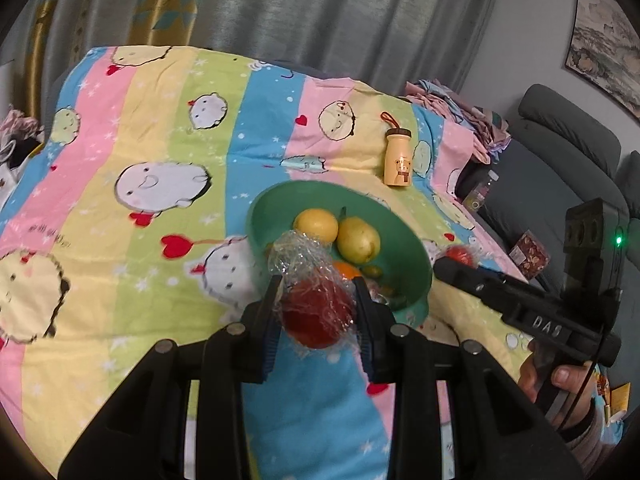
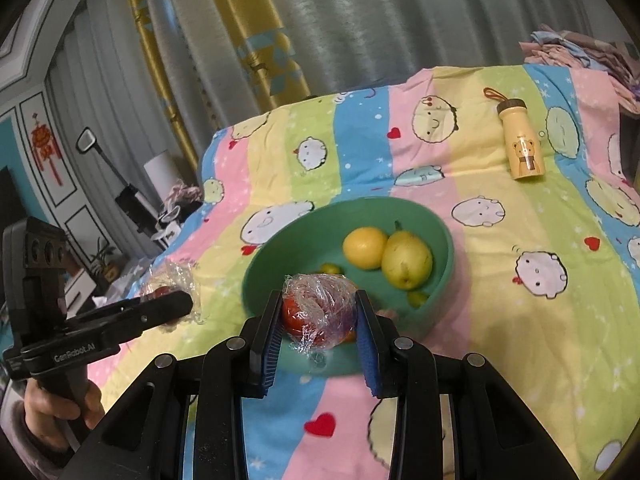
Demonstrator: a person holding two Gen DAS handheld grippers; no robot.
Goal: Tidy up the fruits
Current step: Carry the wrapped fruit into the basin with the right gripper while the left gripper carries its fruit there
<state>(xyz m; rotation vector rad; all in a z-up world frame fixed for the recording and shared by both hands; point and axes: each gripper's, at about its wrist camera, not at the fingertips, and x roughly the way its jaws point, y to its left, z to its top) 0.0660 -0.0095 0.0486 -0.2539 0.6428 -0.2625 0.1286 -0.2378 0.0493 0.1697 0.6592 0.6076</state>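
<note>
A green bowl (image 1: 404, 240) (image 2: 400, 208) sits on the striped cartoon cloth. It holds a yellow lemon (image 1: 316, 224) (image 2: 365, 247), a yellow pear (image 1: 358, 240) (image 2: 407, 259), an orange (image 1: 347, 270) and small green fruits (image 2: 331, 269). My left gripper (image 1: 318, 300) is shut on a red fruit wrapped in clear film (image 1: 318, 312), held at the bowl's near rim. My right gripper (image 2: 319, 312) is shut on another film-wrapped red fruit (image 2: 318, 310), over the bowl's near edge. Each gripper shows in the other view: the right (image 1: 452, 266), the left (image 2: 180, 304).
A yellow bear-print bottle (image 1: 397, 158) (image 2: 522, 146) stands on the cloth behind the bowl, to the right. Folded clothes (image 1: 456, 108) lie at the far right corner. A grey sofa (image 1: 560, 160) is beyond the right edge. Curtains hang behind the table.
</note>
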